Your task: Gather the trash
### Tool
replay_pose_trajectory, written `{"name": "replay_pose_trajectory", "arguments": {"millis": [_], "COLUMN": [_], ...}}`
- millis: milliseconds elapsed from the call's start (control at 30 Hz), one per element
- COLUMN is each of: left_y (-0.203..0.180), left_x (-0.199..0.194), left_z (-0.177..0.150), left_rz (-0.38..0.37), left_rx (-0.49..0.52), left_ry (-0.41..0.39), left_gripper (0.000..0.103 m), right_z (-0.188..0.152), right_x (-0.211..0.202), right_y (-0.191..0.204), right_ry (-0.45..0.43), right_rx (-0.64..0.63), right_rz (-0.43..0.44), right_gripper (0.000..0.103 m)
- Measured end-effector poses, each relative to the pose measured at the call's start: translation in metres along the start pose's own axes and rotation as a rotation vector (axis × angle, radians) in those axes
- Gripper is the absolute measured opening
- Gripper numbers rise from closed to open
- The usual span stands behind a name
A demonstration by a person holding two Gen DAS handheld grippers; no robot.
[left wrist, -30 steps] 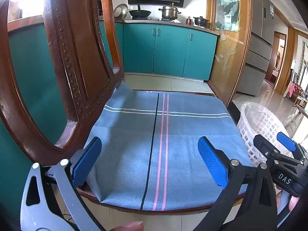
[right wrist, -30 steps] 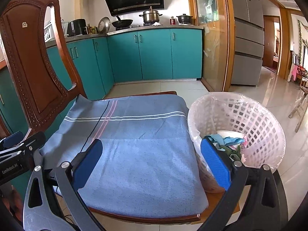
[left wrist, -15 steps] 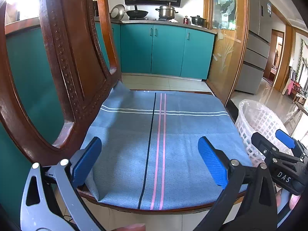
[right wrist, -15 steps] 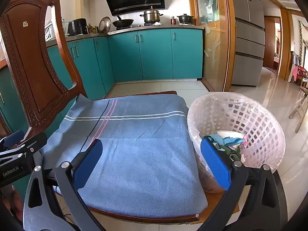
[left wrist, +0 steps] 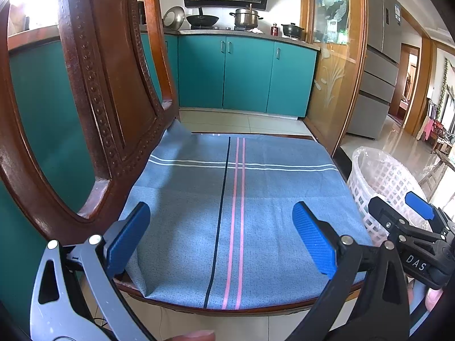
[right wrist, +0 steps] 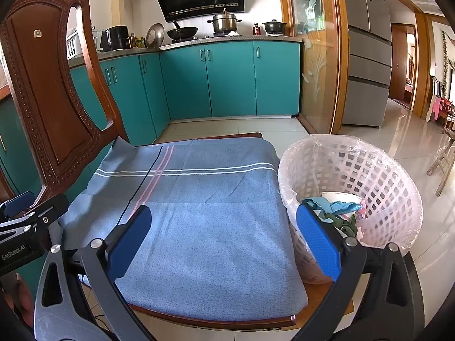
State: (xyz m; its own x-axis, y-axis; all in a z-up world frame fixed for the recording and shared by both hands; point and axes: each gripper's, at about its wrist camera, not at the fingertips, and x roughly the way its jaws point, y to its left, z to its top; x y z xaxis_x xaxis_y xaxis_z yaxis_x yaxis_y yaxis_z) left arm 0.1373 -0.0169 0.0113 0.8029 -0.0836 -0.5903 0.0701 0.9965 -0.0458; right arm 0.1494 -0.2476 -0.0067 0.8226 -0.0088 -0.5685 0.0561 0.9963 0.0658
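Note:
A white lattice waste basket (right wrist: 378,176) lined with clear plastic stands to the right of a wooden chair; it also shows in the left wrist view (left wrist: 381,176). Inside it lie blue and green crumpled trash (right wrist: 338,210) and a white cup. My left gripper (left wrist: 221,233) is open and empty above the front of the blue cloth (left wrist: 236,213) on the chair seat. My right gripper (right wrist: 224,236) is open and empty, over the cloth (right wrist: 204,213), its right finger in front of the basket. No trash lies on the cloth.
The carved chair back (left wrist: 93,91) rises at the left, also in the right wrist view (right wrist: 45,79). Teal kitchen cabinets (right wrist: 227,79) with pots stand behind. A grey fridge (right wrist: 366,65) and a glossy tiled floor (right wrist: 421,147) are at the right.
Both views shifted slightly; the left gripper drew back and rose a little. Both grippers stayed open and empty.

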Motion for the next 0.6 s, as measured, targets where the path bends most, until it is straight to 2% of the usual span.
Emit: {"name": "replay_pose_trajectory", "arguments": {"millis": [600], "left_y": [-0.0007], "left_x": [-0.0007], "left_z": [0.0001], "left_rz": [-0.007], "left_rx": [0.010], "left_ry": [-0.008], "left_gripper": [0.100], "right_z": [-0.0002], "right_x": [0.0012], "right_y": [-0.0003], "right_ry": [0.004], "right_rx": [-0.001], "right_rz": [0.001], "right_gripper": [0.099]}}
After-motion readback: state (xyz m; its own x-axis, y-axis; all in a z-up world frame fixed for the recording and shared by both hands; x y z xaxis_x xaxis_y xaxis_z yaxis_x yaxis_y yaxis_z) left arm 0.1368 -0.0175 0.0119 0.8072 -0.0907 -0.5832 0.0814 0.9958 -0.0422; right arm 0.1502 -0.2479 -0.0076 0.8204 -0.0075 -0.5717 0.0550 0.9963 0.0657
